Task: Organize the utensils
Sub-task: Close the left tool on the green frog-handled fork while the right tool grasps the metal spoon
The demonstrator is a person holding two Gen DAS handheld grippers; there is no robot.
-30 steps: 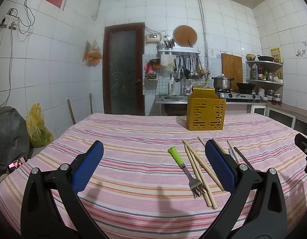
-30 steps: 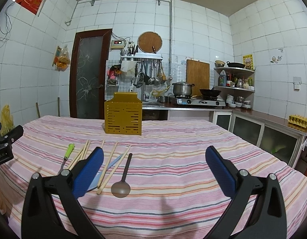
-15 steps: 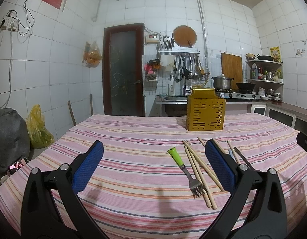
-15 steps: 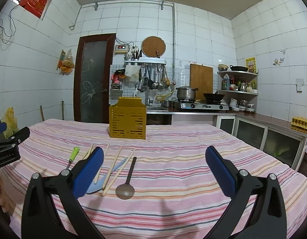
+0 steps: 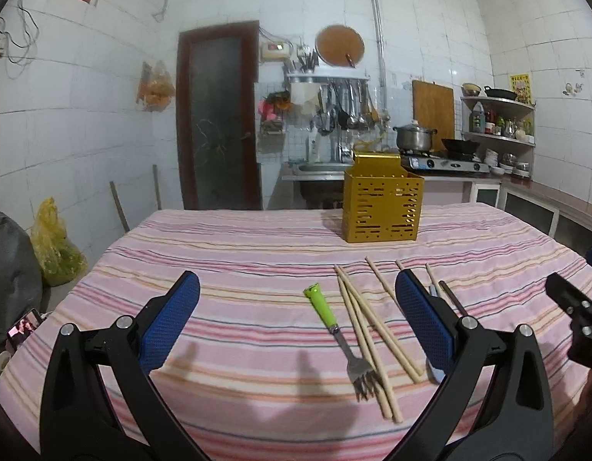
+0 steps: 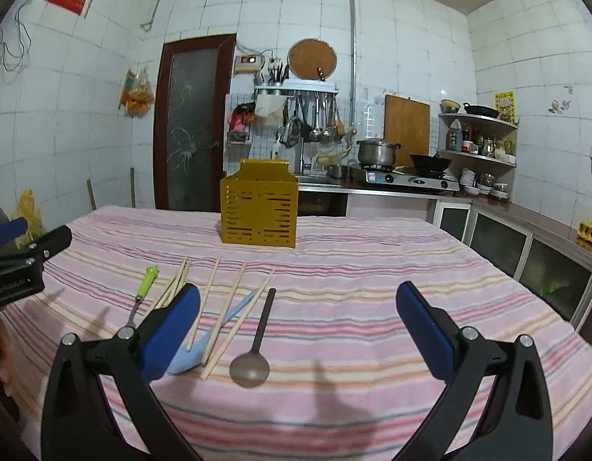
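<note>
From the left wrist view, the left gripper's (image 5: 296, 315) right finger (image 5: 424, 322) stands in front of the blue spoon (image 5: 434, 370), so only a bit of its bowl and a sliver of handle peep out, and the dark spoon (image 5: 451, 299) shows just part of its handle. The right gripper (image 5: 576, 307) is cut off by the right edge there. From the right wrist view, that gripper's left finger (image 6: 173, 330) covers the fork's (image 6: 144, 288) tines and the near ends of several chopsticks (image 6: 207, 299). What sits inside the yellow holder (image 6: 258, 213) can't be seen. The near tabletop (image 6: 334, 403) edge is lost behind the gripper frames.
</note>
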